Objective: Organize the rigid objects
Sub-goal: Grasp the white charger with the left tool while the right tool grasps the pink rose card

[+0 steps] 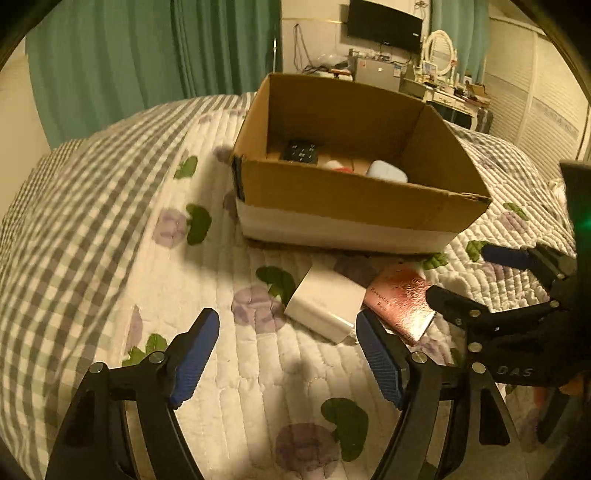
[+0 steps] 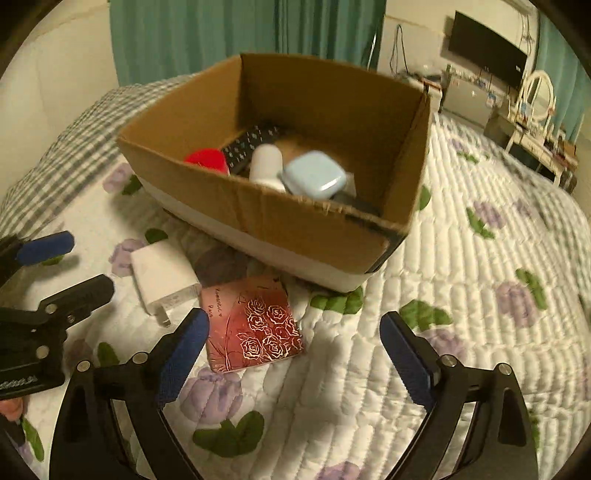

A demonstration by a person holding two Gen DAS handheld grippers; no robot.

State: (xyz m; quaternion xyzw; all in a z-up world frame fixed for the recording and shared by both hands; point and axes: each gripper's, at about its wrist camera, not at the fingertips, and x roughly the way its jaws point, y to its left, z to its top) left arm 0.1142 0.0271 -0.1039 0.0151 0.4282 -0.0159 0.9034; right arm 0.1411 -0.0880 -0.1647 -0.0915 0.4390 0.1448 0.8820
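A cardboard box (image 1: 354,199) (image 2: 295,225) stands on the quilted bed. It holds a black remote (image 2: 251,144), a red object (image 2: 207,159), a white bottle (image 2: 266,164) and a pale blue case (image 2: 314,177). In front of the box lie a white charger (image 1: 325,302) (image 2: 164,275) and a red rose-patterned booklet (image 1: 400,302) (image 2: 253,325). My left gripper (image 1: 288,354) is open and empty, just short of the charger. My right gripper (image 2: 295,350) is open and empty, with the booklet by its left finger. Each gripper also shows in the other's view, the right one (image 1: 491,273) and the left one (image 2: 70,266).
The floral quilt (image 2: 461,295) covers the bed, with a checked cover (image 1: 74,221) at the left. Green curtains (image 1: 147,55) hang behind. A wall television (image 1: 384,26) and a dresser with a mirror (image 1: 439,55) stand at the far wall.
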